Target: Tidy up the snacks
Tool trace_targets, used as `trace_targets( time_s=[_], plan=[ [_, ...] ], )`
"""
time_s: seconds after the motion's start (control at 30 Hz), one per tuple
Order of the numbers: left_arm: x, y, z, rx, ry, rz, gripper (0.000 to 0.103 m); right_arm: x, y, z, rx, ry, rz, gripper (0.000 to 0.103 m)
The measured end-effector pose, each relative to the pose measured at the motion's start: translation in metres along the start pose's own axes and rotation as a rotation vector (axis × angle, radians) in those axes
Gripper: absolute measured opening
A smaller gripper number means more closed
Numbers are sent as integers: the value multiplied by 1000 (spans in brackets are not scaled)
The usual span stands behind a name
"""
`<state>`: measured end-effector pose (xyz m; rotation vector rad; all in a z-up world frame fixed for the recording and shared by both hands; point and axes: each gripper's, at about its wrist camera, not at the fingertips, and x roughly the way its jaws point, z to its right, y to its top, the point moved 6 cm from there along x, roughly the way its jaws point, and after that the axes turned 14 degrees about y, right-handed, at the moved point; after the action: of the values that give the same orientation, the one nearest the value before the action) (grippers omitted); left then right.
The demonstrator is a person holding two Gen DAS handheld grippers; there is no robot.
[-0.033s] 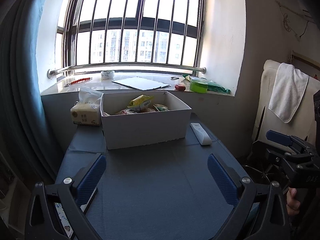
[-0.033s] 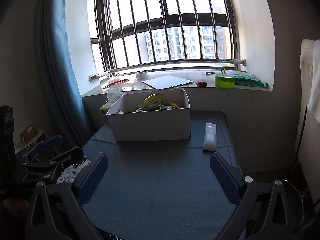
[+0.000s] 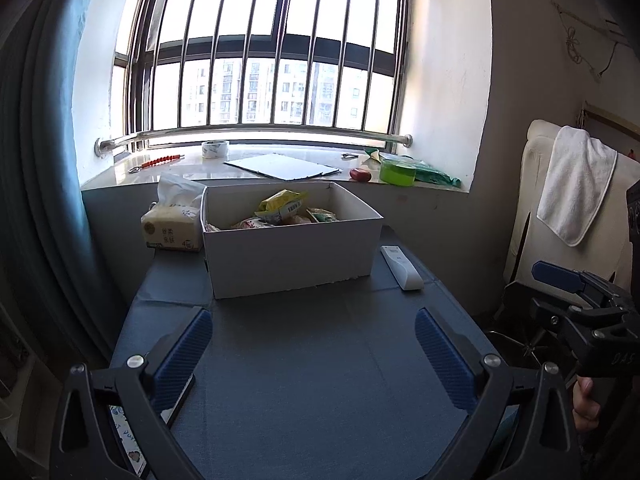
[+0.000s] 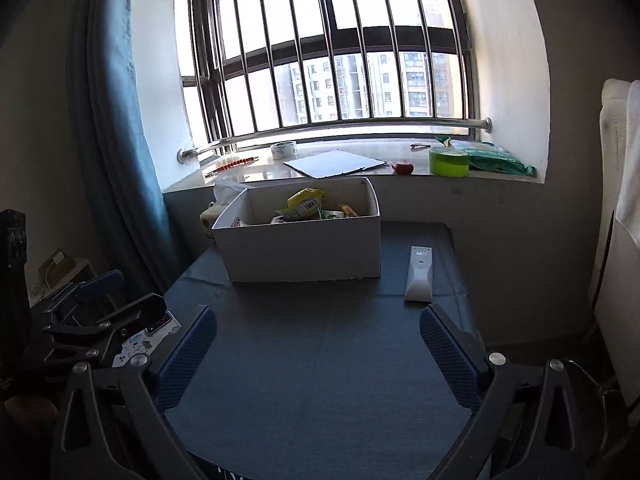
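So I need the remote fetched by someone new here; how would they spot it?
Start at the dark blue table under the barred window. Right of the white cardboard box lies a slim white plastic remote, flat on the cloth, the only loose item on that side.

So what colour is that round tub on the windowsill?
The tub is bright lime green, with a paler lid. It shows best in the right wrist view.

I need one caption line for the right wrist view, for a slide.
Open right gripper above a dark table, facing a white box of snack packets beside a remote.
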<state>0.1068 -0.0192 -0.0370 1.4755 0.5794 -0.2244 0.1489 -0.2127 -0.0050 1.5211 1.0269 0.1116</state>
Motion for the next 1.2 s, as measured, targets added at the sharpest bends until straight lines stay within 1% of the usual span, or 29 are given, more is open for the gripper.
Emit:
trace_targets(
  time_s=[0.27,1.2],
  plan=[
    [2,-4,-1,4,8,-17,103,0,-3,-2,-5,5,-5,103],
    [3,-5,-3,10,14,-25,103,2,-4,-6,-25,0,-17,103]
  ],
)
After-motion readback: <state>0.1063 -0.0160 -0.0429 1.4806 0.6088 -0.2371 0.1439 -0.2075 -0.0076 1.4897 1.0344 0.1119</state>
